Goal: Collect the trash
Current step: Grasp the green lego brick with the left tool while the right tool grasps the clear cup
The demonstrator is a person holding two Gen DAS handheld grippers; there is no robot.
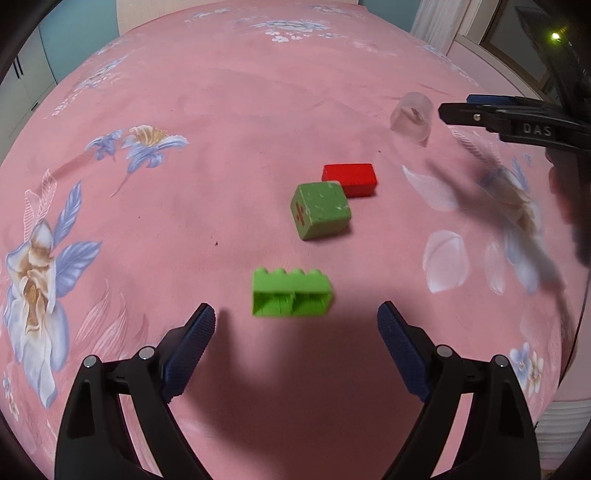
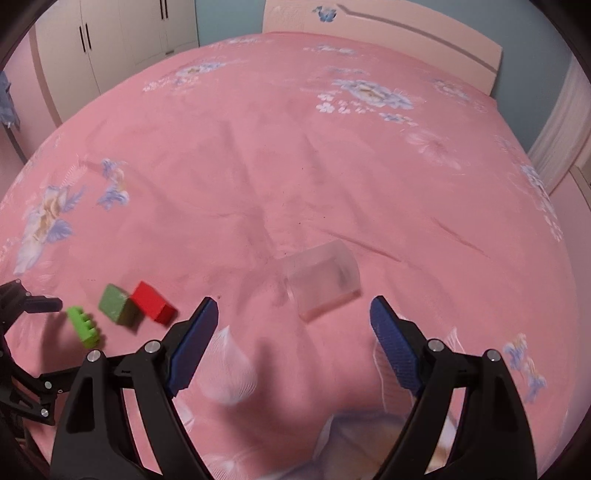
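Observation:
A bright green studded brick (image 1: 291, 295) lies on the pink bedsheet (image 1: 221, 147), just ahead of my left gripper (image 1: 296, 309), whose jaws stand open with the brick's near edge level with its fingertips. Beyond it sit a dull green block (image 1: 321, 210) and a red block (image 1: 351, 180), touching. A clear plastic cup (image 2: 321, 282) lies on its side just ahead of my right gripper (image 2: 293, 303), which is open and holds nothing. The cup (image 1: 412, 118) and right gripper (image 1: 456, 105) also show at the left wrist view's upper right.
The bed's pale headboard (image 2: 388, 33) stands at the far end, with white wardrobes (image 2: 110, 33) at the back left and a curtain (image 2: 561, 122) to the right. In the right wrist view the left gripper (image 2: 37, 304) reaches in beside the three blocks.

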